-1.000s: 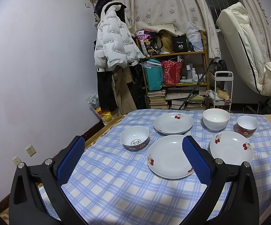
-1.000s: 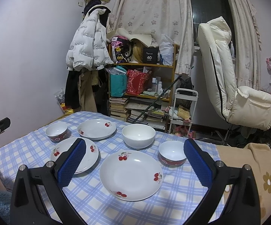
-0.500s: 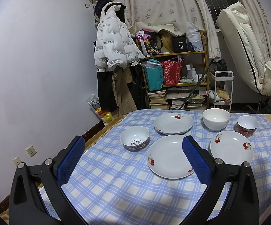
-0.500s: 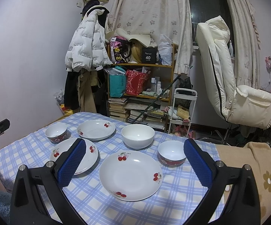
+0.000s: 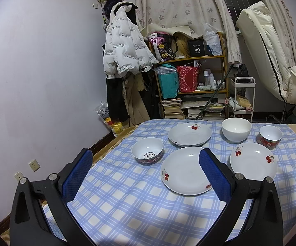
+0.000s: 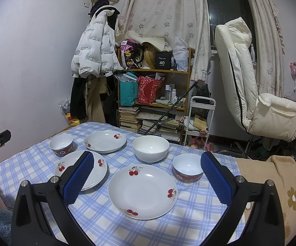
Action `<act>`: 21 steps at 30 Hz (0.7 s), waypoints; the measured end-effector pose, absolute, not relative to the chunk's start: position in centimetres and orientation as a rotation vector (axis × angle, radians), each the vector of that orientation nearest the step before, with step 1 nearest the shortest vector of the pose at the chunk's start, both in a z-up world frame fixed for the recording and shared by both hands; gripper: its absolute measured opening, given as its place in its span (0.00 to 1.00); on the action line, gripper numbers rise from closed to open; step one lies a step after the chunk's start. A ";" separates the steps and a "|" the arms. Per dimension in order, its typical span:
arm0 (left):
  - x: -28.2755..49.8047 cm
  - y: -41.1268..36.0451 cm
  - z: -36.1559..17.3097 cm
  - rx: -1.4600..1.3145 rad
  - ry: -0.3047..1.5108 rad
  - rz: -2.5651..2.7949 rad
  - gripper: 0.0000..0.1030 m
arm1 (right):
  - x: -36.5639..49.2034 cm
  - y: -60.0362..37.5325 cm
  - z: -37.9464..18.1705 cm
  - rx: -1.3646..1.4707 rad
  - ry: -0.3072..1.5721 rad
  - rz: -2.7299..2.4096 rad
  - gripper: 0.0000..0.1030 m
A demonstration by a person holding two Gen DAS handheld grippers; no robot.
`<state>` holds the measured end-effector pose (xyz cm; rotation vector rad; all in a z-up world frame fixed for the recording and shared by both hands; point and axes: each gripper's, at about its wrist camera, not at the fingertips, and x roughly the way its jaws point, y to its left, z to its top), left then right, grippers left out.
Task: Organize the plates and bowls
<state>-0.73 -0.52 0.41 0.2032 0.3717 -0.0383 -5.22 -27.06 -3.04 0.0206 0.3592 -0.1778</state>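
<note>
Blue-padded left gripper (image 5: 145, 162) and right gripper (image 6: 148, 163) gape empty; we should pinch plate (image 6: 142, 190) rims squarely

Right claw (image 6: 146, 165) wide apart above checked worktop (image 6: 98, 221). Between blue pads (image 6: 78, 181): cherry plate (image 6: 142, 191). Behind: plain white bowl (image 6: 151, 148), red-banded bowl (image 6: 188, 170) at right; two more plates (image 6: 98, 169) (image 6: 104, 141), small bowl (image 6: 61, 145) at left.
</note>
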 end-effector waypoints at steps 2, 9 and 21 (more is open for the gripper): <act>-0.7 -0.5 0.4 0.204 0.370 -0.036 0.99 | -5.2 -27.1 -3.0 0.019 0.359 -0.179 1.00; -0.7 -0.6 0.4 0.204 0.371 -0.036 0.99 | -5.2 -27.0 -3.1 0.021 0.360 -0.180 1.00; -0.8 -0.5 0.4 0.200 0.376 -0.034 0.99 | -5.1 -27.1 -3.1 0.019 0.369 -0.181 1.00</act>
